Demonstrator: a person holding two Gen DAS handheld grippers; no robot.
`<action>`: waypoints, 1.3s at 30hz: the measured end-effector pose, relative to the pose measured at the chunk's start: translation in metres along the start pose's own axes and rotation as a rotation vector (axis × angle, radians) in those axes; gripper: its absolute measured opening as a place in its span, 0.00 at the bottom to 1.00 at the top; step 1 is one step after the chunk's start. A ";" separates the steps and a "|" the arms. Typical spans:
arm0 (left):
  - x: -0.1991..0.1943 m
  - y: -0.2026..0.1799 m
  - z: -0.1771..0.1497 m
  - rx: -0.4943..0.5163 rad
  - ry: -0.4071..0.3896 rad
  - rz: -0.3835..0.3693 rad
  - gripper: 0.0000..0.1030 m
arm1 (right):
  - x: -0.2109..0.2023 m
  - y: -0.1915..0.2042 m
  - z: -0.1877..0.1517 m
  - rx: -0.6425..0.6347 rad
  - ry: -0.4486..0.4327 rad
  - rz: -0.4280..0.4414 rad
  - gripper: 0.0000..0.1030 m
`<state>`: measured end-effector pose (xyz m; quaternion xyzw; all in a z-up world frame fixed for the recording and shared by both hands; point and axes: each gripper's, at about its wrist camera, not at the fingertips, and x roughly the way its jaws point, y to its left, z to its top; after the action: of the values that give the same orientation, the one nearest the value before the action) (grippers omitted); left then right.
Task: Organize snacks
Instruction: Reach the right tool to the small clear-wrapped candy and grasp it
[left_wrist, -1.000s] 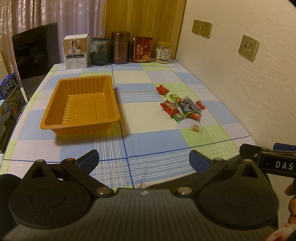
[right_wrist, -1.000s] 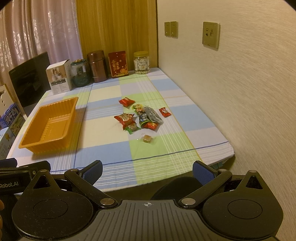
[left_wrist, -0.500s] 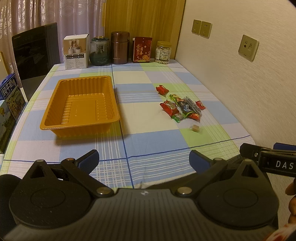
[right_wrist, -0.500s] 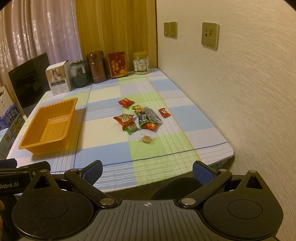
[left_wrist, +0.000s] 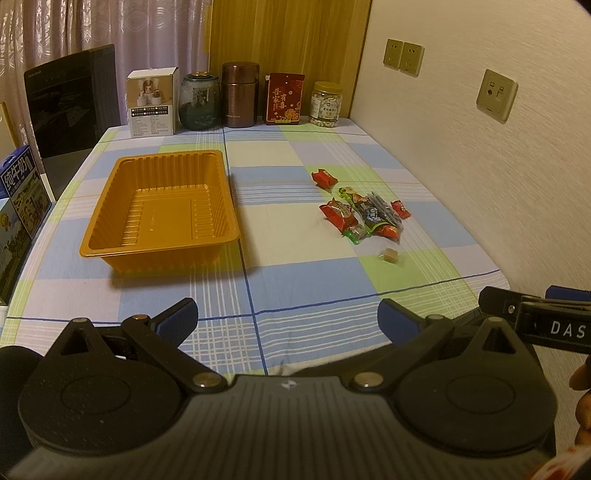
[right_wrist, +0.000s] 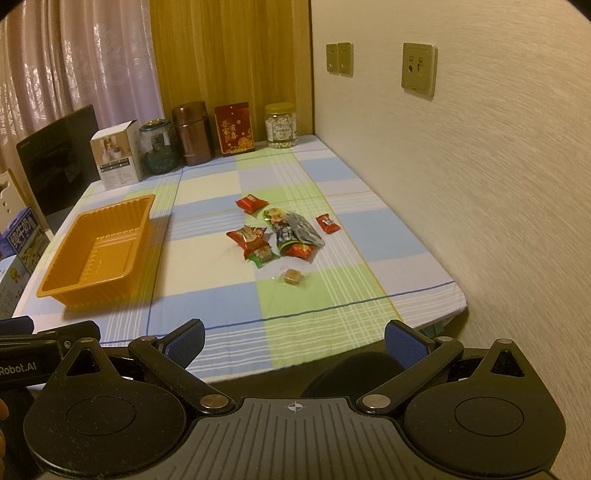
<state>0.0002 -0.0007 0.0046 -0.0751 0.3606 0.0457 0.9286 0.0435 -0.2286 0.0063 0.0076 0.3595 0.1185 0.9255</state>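
Left gripper (left_wrist: 287, 317) jaws wide, holding nothing, over near table edge, right gripper (right_wrist: 294, 336) jaws wide, off the near edge, orange tray (left_wrist: 110, 240) left side, snack cluster (right_wrist: 280, 232) mid-right near wall, bare tablecloth (left_wrist: 280, 229) lane between them.

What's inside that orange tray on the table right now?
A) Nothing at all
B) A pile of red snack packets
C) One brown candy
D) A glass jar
A. The orange tray shows only its bare ribbed floor; the snack packets and the small brown candy all lie on the tablecloth to its right, apart from it.
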 end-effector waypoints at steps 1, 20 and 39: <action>0.000 0.000 0.000 -0.003 -0.001 -0.002 1.00 | 0.000 0.000 -0.001 0.001 0.000 0.000 1.00; 0.055 0.001 0.015 0.000 0.035 -0.074 1.00 | 0.036 -0.038 0.015 0.050 -0.069 0.026 0.99; 0.173 0.000 0.080 0.112 0.092 -0.139 0.94 | 0.184 -0.055 0.033 -0.210 0.038 0.228 0.59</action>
<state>0.1802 0.0183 -0.0542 -0.0500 0.3986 -0.0425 0.9148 0.2086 -0.2380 -0.0974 -0.0508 0.3597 0.2597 0.8948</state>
